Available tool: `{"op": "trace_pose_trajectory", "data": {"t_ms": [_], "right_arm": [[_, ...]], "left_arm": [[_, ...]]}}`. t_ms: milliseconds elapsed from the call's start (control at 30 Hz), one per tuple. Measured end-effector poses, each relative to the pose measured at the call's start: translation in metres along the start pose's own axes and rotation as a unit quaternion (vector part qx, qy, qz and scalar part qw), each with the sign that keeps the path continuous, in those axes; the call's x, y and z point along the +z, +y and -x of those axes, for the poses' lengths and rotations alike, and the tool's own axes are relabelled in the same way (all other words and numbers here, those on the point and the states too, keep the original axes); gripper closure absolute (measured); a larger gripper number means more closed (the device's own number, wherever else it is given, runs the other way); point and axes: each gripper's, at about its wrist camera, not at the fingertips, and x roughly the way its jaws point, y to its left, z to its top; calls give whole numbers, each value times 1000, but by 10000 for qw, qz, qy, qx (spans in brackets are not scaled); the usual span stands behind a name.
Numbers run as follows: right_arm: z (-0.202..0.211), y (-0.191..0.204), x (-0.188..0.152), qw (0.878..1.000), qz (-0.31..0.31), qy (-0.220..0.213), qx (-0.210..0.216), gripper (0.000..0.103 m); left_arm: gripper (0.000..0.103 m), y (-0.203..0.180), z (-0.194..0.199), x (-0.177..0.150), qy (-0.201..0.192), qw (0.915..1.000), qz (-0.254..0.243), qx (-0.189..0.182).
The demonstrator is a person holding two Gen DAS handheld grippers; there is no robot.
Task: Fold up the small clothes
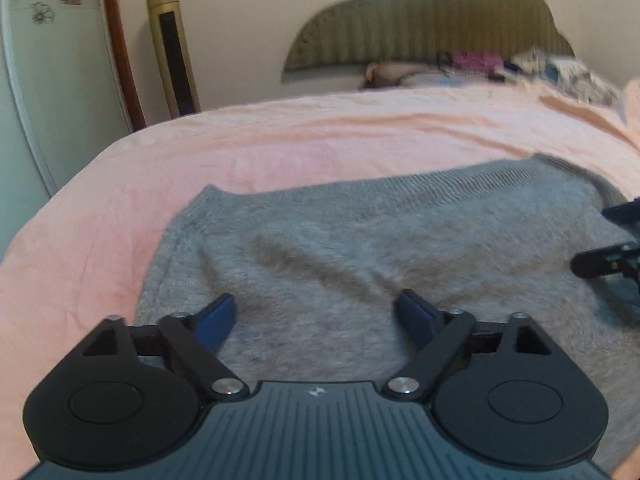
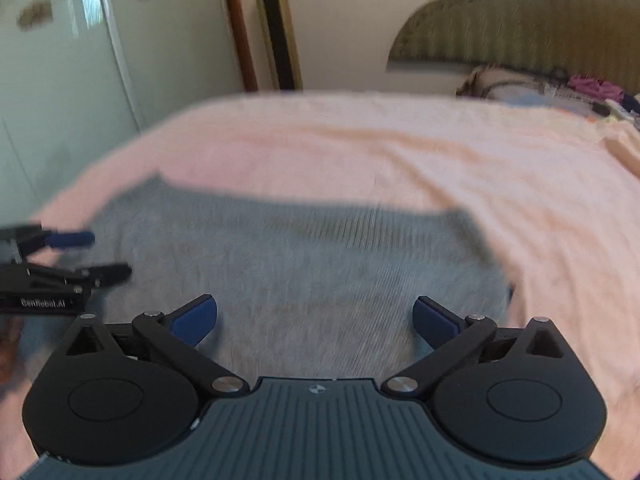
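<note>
A grey knit sweater (image 1: 360,248) lies spread flat on a bed covered by a pink blanket (image 1: 280,140), with its ribbed edge (image 1: 460,184) turned toward the headboard (image 1: 432,20) and its left edge running down toward the near side of the bed. The left hand-held gripper (image 1: 314,320) hovers over the near part of the sweater with its blue-padded fingers spread wide and nothing between them. The right hand-held gripper (image 2: 314,320) is likewise wide open and empty over the near right part of the garment; this view is blurred. Each gripper shows at the edge of the other's view: the right one at the far right of the left wrist view, the left one at the far left of the right wrist view, so they sit side by side and apart over the sweater. Bare pink blanket surrounds the sweater to the left, to the right and beyond it toward the headboard. A heap of clothes (image 1: 480,62) lies at the head of the bed, well apart from the sweater. Past the bed's left edge stand a gold tower fan (image 1: 172,48) and a pale cabinet (image 1: 40,80).
</note>
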Motion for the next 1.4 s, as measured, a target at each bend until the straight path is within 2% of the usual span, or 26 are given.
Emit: {"op": "trace_pose_trajectory", "data": {"t_ms": [33, 67, 133, 200, 233, 300, 367, 400, 467, 533, 600, 667, 700, 767, 800, 833, 900, 933, 967, 1000, 1033, 1100, 1267, 1333, 1400], "right_arm": [[1, -4, -8, 9994, 155, -302, 14, 0], [5, -10, -11, 9993, -9, -367, 82, 0], [17, -12, -7, 9992, -278, -265, -112, 1], [43, -12, -12, 9981, -494, -363, -117, 3], [59, -16, -18, 9967, -676, -449, 84, 2], [92, -29, -38, 9892, -1199, -619, 575, 0], [120, -46, -68, 9765, -1875, -627, 864, 0], [132, -53, -85, 9691, -2196, -615, 936, 0], [149, -64, -113, 9566, -2716, -584, 874, 0], [154, -67, -133, 9480, -3046, -490, 779, 0], [147, -68, -141, 9377, -3310, -420, 965, 0], [135, -64, -135, 9351, -3340, -465, 1094, 0], [125, -62, -126, 9345, -3325, -481, 1176, 0], [110, -66, -118, 9231, -3561, -525, 1353, 0], [105, -68, -114, 9171, -3676, -587, 1428, 0], [101, -70, -111, 9125, -3758, -627, 1487, 0], [95, -74, -109, 9074, -3855, -670, 1534, 14], [92, -75, -108, 9061, -3868, -623, 1594, 35], [88, -77, -109, 9066, -3868, -524, 1605, 61], [85, -77, -109, 9079, -3849, -449, 1598, 71], [83, -78, -110, 9096, -3818, -419, 1584, 86], [86, -80, -110, 9137, -3751, -447, 1496, 88], [119, -83, -105, 9218, -3442, -515, 1705, 90], [132, -88, -110, 9267, -3373, -472, 1588, 90], [133, -97, -120, 9255, -3452, -343, 1518, 90]], "left_arm": [[7, 10, 1, 0, 108, 9995, 288, -69], [7, 14, 5, 2, 159, 9992, 369, 45], [8, 20, 25, -2, -15, 9985, 394, 390], [8, 38, 54, -13, -109, 9962, 832, 211], [8, 51, 69, -22, -132, 9918, 1267, 75], [8, 78, 97, -47, -106, 9746, 2233, -166], [8, 101, 122, -79, -95, 9466, 3210, -294], [8, 109, 129, -94, -71, 9317, 3612, -390], [8, 118, 137, -114, -7, 9117, 4082, -466], [8, 119, 141, -122, -137, 8990, 4336, -606], [8, 115, 132, -116, -84, 8931, 4415, -862], [8, 108, 117, -111, -13, 8823, 4546, -1218], [9, 106, 112, -107, -27, 8803, 4586, -1217], [9, 99, 105, -100, 22, 8789, 4625, -1167], [14, 99, 102, -97, 45, 8768, 4663, -1175], [23, 98, 101, -96, 49, 8755, 4691, -1162], [90, 96, 91, -94, 444, 8825, 4564, -1044], [96, 94, 87, -96, 642, 8871, 4472, -949], [96, 93, 87, -97, 609, 8907, 4407, -933], [97, 92, 89, -95, 616, 8945, 4331, -918], [97, 90, 91, -93, 599, 8990, 4244, -897], [99, 88, 98, -88, 521, 9087, 4061, -810], [99, 90, 146, -81, 184, 9189, 3777, -1129], [99, 89, 155, -86, 214, 9274, 3599, -998], [99, 90, 148, -95, 389, 9322, 3486, -887]]}}
